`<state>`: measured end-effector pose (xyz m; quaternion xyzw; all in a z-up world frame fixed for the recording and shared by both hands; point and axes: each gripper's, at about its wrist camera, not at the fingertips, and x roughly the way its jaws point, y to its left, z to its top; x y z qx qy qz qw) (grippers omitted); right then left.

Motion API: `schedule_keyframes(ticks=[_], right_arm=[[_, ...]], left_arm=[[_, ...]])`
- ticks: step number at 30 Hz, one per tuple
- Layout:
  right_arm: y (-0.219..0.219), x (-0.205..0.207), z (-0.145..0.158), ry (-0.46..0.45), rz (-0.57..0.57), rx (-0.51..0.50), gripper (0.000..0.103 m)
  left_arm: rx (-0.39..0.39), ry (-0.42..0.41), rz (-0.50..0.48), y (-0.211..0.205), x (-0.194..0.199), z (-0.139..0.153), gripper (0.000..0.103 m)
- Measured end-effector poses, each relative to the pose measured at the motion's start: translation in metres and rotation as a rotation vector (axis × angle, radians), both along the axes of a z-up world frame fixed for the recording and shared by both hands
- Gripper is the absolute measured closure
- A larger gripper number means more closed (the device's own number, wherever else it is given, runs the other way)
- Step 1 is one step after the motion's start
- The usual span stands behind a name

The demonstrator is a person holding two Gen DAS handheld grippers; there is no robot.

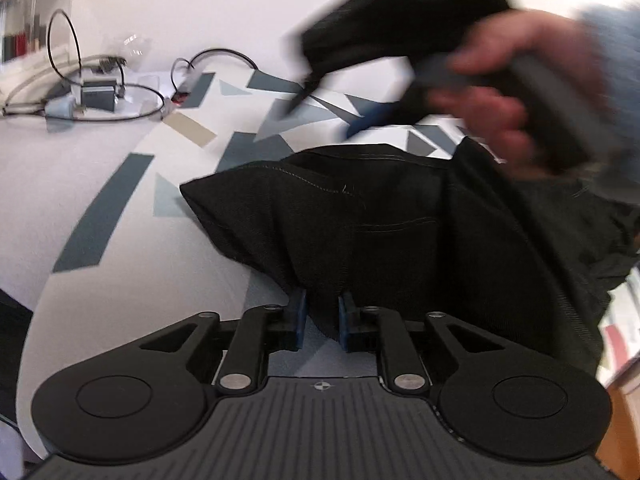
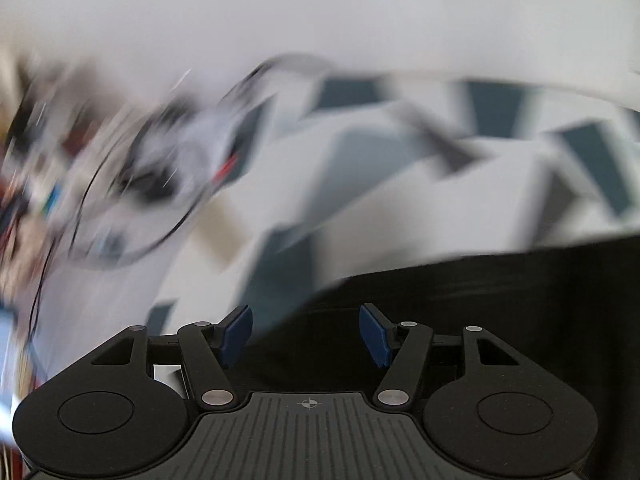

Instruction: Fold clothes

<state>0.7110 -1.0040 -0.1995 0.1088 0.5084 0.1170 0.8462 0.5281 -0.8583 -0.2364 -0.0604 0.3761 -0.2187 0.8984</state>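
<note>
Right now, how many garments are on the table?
1: a black garment lying on the patterned tablecloth, its near edge pinched by the left gripper. Others may lie outside the view.

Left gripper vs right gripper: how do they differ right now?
The left gripper is pinched shut on a fold of the black garment; the right gripper is open with nothing between its pads. The left view is sharp; the right view is motion-blurred. Both have blue pads and point down over the patterned tablecloth.

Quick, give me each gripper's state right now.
Left gripper: shut on the black garment, a fold pinched between its blue pads.
Right gripper: open, nothing between its pads, above the garment's edge.
</note>
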Motion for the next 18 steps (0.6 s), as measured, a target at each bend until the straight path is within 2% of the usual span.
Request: schedule_keyframes(ticks=[3,7,9,13,15,18], right_arm=[[0.057,0.024,-0.009,0.041,0.139,-0.070,0.042],[0.092,0.036,-0.024,0.160,0.309,-0.154,0.040],[0.099,0.039,-0.030,0.249,0.384,-0.153,0.049],[0.107,0.042,-0.035,0.396,0.492,-0.116,0.062],[0.108,0.044,-0.032,0.412,0.528,-0.091,0.075],[0.095,0.049,-0.014,0.374,0.509,0.017,0.083]], left_arm=[[-0.052,0.024,-0.015,0.009,0.000,-0.003,0.088],[-0.089,0.048,-0.021,0.014,0.001,-0.004,0.089],[-0.096,0.053,-0.034,0.016,0.001,-0.003,0.090],[-0.091,0.083,-0.023,0.022,0.001,-0.001,0.090],[-0.083,0.102,-0.010,0.023,0.001,0.000,0.090],[-0.053,0.098,0.009,0.018,0.003,0.006,0.091]])
